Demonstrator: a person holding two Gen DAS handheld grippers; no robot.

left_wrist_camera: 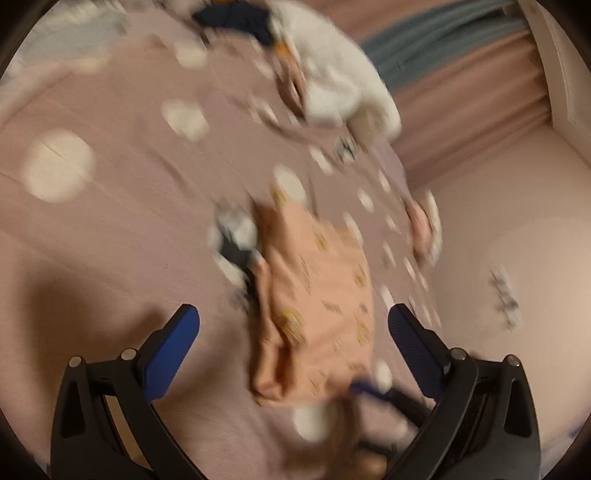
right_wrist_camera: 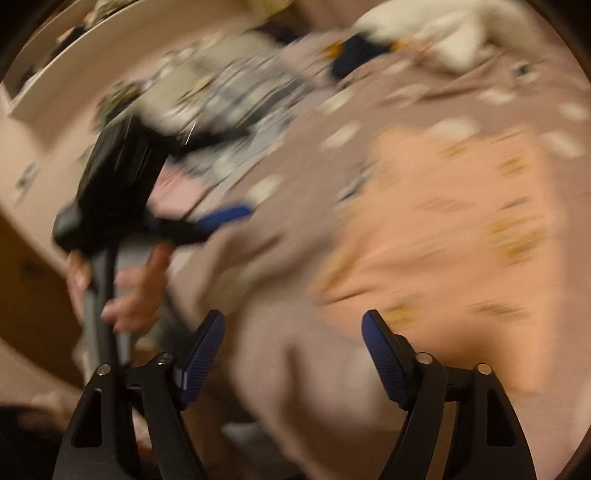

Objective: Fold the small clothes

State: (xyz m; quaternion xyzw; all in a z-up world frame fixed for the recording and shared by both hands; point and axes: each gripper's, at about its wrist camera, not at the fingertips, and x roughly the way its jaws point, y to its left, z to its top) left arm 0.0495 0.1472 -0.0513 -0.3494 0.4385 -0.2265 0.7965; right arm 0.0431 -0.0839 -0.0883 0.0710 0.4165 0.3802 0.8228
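Observation:
A small peach garment point(left_wrist_camera: 317, 314) with yellow and dark prints lies bunched on the pink bedspread with white dots point(left_wrist_camera: 110, 229). My left gripper point(left_wrist_camera: 293, 321) is open above it, blue pads either side, holding nothing. In the right wrist view the same garment point(right_wrist_camera: 461, 229) lies ahead to the right. My right gripper point(right_wrist_camera: 293, 325) is open and empty above the bedspread point(right_wrist_camera: 266, 266), at the garment's near left edge. The left gripper point(right_wrist_camera: 221, 216) shows there too, held by a hand, at the left. Both views are blurred.
A white garment pile point(left_wrist_camera: 332, 77) and a dark blue item point(left_wrist_camera: 236, 18) lie at the far side of the bed. A black-and-white small item point(left_wrist_camera: 232, 240) lies left of the peach garment. A patterned cloth heap point(right_wrist_camera: 221, 96) lies far left. The bed edge point(left_wrist_camera: 424, 221) drops to the right.

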